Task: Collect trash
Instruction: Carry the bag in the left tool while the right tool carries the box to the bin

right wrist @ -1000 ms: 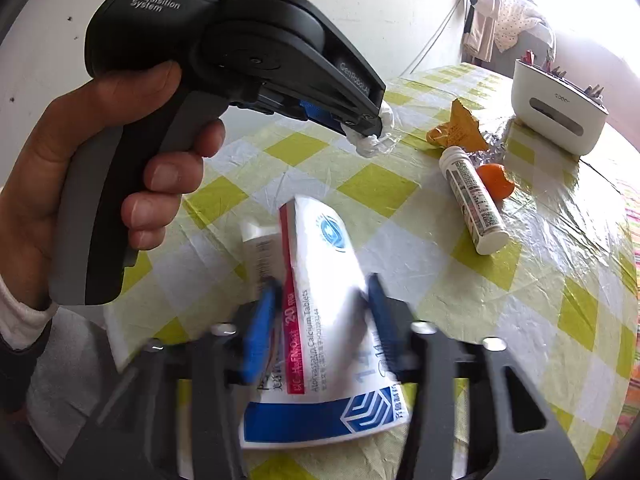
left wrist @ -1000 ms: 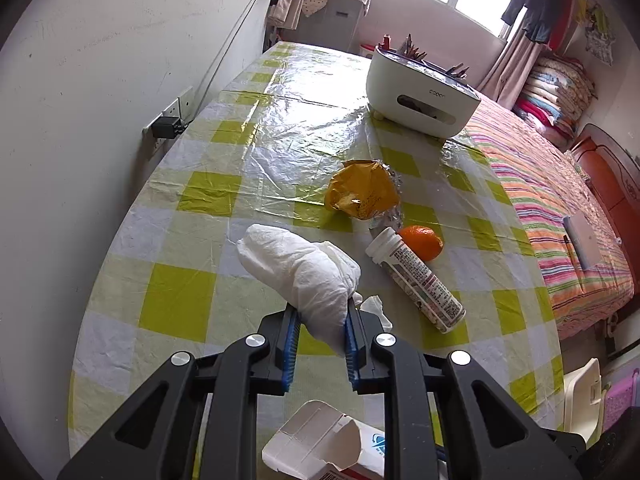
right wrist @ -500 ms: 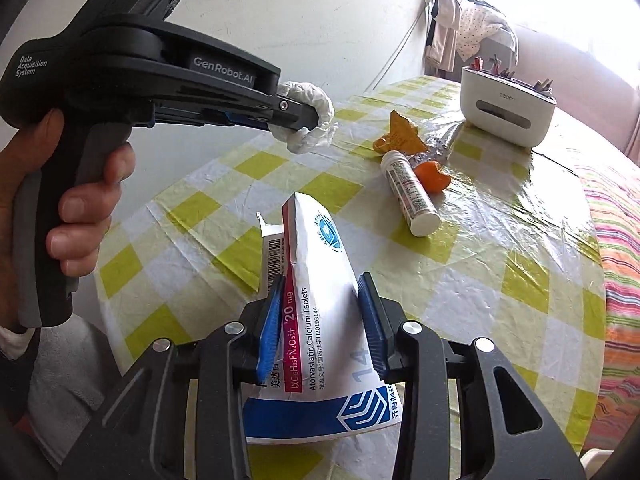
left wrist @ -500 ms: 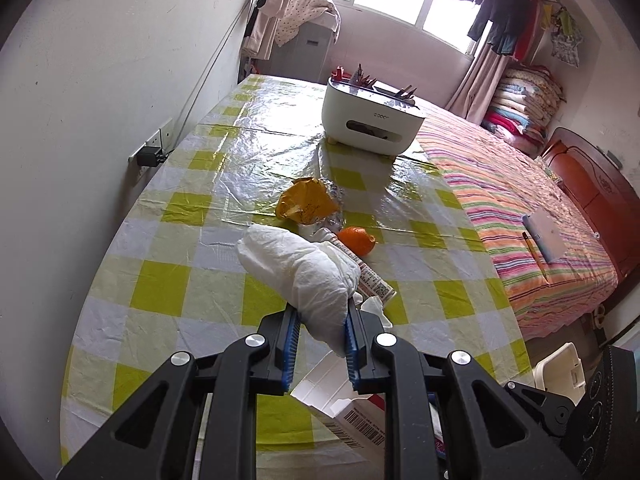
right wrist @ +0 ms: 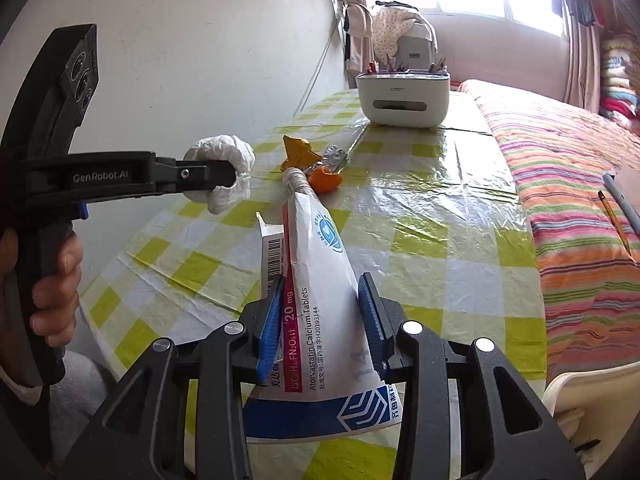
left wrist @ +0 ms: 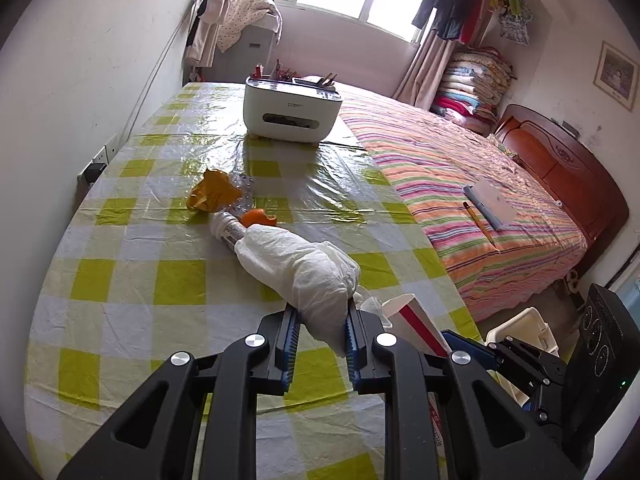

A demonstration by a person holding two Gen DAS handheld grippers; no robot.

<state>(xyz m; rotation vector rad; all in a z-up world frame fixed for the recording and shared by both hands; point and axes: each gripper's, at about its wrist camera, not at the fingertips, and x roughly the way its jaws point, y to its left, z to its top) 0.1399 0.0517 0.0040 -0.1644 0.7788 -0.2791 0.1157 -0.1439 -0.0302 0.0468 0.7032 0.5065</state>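
A person holds 2 black tongs above the near end of a worktop (left wrist: 132, 272) covered in a yellow-and-white checked cloth under clear plastic.

The left tongs (left wrist: 319, 332) are clenched on a crumpled white tissue wad (left wrist: 304, 268). They are raised off the worktop and tilt down. A bare hand (right wrist: 56, 280) wraps 4 fingers around the pistol grip, at the left of the right wrist view.

The right tongs (right wrist: 320, 312) are clenched on a flattened white, red and blue tablet box (right wrist: 320, 280) printed "Atorvastatin Calcium Tablets 20 mg". The box stands up between the blue pads, its open flap pointing away toward the far end. These tongs also tilt down, just to the right of the left ones.

More trash lies in a small cluster near the middle of the worktop: a crumpled yellow wrapper (left wrist: 212, 192), a piece of orange peel (left wrist: 258, 218) and a white tube-shaped bottle (left wrist: 228, 230) lying on its side, touching the peel.

A white organiser box (left wrist: 292, 110) stands at the far end. A bed (left wrist: 480, 184) with a striped cover runs along the right edge.
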